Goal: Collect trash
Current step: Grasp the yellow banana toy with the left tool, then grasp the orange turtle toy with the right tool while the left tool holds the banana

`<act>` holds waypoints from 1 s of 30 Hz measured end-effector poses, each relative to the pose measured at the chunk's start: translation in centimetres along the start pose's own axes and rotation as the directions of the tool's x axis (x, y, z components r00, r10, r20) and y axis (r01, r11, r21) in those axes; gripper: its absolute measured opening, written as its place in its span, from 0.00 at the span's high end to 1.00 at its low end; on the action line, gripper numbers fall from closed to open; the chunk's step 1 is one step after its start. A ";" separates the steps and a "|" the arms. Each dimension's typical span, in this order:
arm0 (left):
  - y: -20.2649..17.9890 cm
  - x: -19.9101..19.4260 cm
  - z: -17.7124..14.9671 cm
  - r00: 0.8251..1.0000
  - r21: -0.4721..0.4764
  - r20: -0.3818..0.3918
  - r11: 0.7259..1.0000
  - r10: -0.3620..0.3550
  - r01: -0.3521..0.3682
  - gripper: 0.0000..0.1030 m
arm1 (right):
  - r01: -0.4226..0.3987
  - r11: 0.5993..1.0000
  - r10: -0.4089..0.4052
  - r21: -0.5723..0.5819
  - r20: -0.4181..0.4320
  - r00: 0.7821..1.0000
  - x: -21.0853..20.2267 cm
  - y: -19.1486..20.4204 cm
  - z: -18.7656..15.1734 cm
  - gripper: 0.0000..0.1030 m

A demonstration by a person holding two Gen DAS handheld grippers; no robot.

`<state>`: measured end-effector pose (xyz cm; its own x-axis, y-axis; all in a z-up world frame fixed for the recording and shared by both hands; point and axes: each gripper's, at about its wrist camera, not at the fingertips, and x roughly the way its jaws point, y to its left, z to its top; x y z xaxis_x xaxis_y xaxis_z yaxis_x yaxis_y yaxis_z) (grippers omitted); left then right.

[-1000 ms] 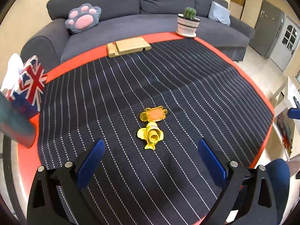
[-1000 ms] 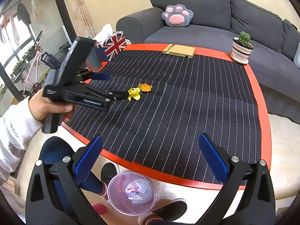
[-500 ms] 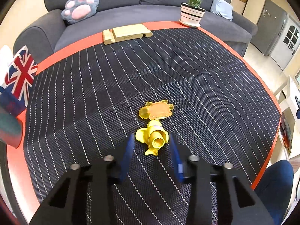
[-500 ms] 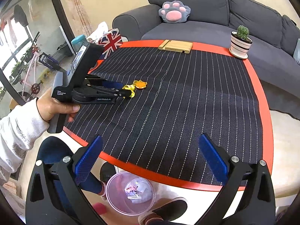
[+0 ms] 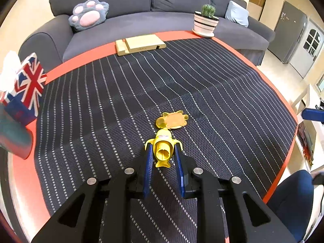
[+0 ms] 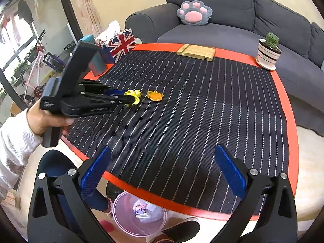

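At the far left of the left wrist view a Union Jack tissue box stands on the red table rim, with a teal cup just near of it, blurred and cut by the frame edge. Behind the table runs a grey sofa carrying a paw-shaped cushion. A wooden stand lies at the far edge of the striped mat, and to its right a potted cactus sits on the rim.

Near the middle of the mat, the left gripper has its blue pads pressed against both sides of the yellow toy piece, pinching it; the piece appears to rest on the mat, though contact underneath is hard to make out. Touching its far end lies an orange flat piece, with nothing between the two. At the right edge a blue pad of the other gripper pokes in, mostly cut off.

In the right wrist view, the left hand grips the handle at the left, and the tool's black body hides part of the cup. The right gripper hovers over the near table edge with its fingers spread wide, holding nothing. Below it, on the floor, a clear pink bin holds some scraps, too small to identify; the near gripper arms and a shoe overlap its rim.
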<state>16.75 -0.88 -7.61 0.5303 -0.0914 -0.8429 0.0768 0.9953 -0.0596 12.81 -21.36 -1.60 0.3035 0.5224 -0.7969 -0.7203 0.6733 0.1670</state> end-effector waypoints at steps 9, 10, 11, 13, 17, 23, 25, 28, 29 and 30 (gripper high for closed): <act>1.5 -3.2 -0.9 0.999 -0.020 0.027 1.000 0.017 -0.016 0.80 | -0.003 0.997 0.002 -0.073 -0.015 1.000 2.6 1.4 3.7 0.03; 1.7 -3.5 -1.0 0.999 -0.024 0.030 1.000 0.017 -0.017 0.80 | 0.002 0.997 -0.004 -0.077 -0.019 1.000 3.0 1.5 4.0 0.03; 1.8 -3.8 -1.2 0.999 -0.025 0.033 1.000 0.019 -0.018 0.80 | 0.009 0.997 -0.011 -0.081 -0.024 1.000 3.4 1.6 4.4 0.03; 2.1 -4.3 -1.4 0.999 -0.031 0.037 0.999 0.018 -0.017 0.80 | 0.010 0.995 -0.014 -0.095 -0.039 0.999 4.5 2.0 5.1 0.03; 2.8 -4.8 -1.9 0.999 -0.045 0.045 0.999 0.017 -0.015 0.80 | 0.012 0.994 -0.019 -0.110 -0.066 0.998 6.4 2.5 6.5 0.03; 3.4 -5.0 -2.6 0.999 -0.064 0.049 0.998 0.012 -0.009 0.80 | 0.027 0.992 -0.042 -0.125 -0.119 0.992 10.2 3.2 8.7 0.03; 3.6 -5.2 -2.9 0.999 -0.071 0.053 0.997 0.009 -0.005 0.80 | 0.034 0.992 -0.051 -0.118 -0.141 0.989 11.6 3.1 9.1 0.03; 3.9 -5.3 -3.2 0.998 -0.081 0.057 0.997 0.005 0.000 0.80 | 0.050 0.994 -0.068 -0.102 -0.179 0.982 13.9 2.8 9.5 0.03; 4.0 -5.3 -3.3 0.998 -0.084 0.058 0.996 0.005 0.000 0.80 | 0.053 0.994 -0.071 -0.095 -0.192 0.979 14.6 2.7 9.5 0.03; 4.1 -5.3 -3.4 0.998 -0.088 0.058 0.996 0.004 0.001 0.80 | 0.055 0.995 -0.072 -0.087 -0.202 0.977 15.2 2.6 9.6 0.03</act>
<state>11.44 3.77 -5.20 0.5782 -0.0893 -0.8110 0.0031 0.9942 -0.1073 21.51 -6.67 -7.69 0.2224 0.3563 -0.9075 -0.7543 0.6527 0.0714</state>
